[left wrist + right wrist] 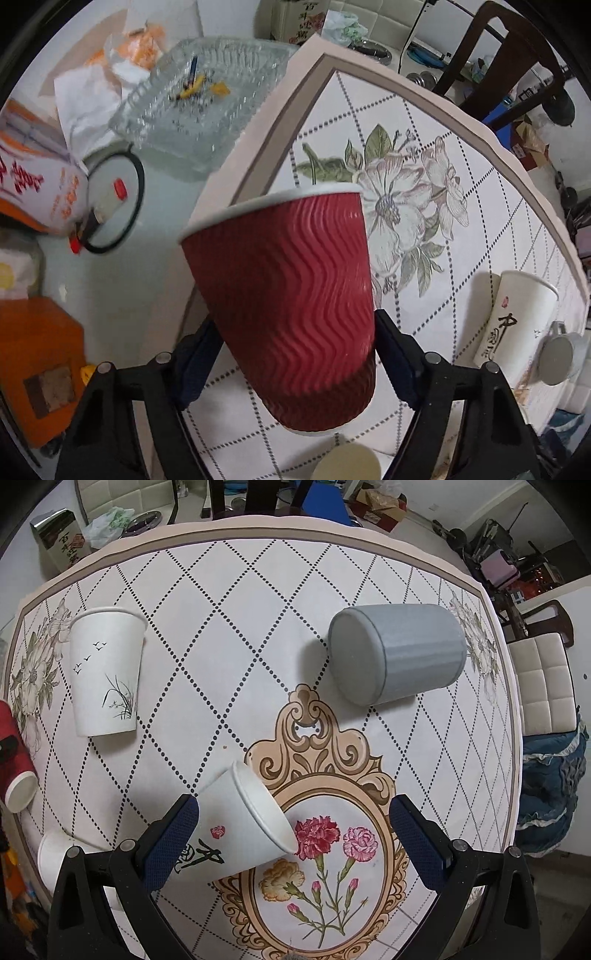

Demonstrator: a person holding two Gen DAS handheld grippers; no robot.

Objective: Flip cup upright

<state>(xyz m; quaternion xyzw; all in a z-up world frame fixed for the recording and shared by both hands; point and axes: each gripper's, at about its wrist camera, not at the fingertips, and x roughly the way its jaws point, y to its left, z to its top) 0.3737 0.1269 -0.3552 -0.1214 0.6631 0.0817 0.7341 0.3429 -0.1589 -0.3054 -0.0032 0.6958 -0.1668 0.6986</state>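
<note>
- The left tongs (pixel 295 354) are clamped on the red ripple cup (pixel 284 306), held rim up and tilted above the bench (pixel 424 122).
- The right tongs (pixel 293 840) stand wide apart, gripping nothing; a white paper cup (pixel 240 827) lies on its side just beside the left finger.
- A grey cup (pixel 399 653) lies tipped over, well apart.

Ribbed cup (pixel 288 295) between left tongs (pixel 295 354) (above tablecloth (pixel 424 122)).
</note>
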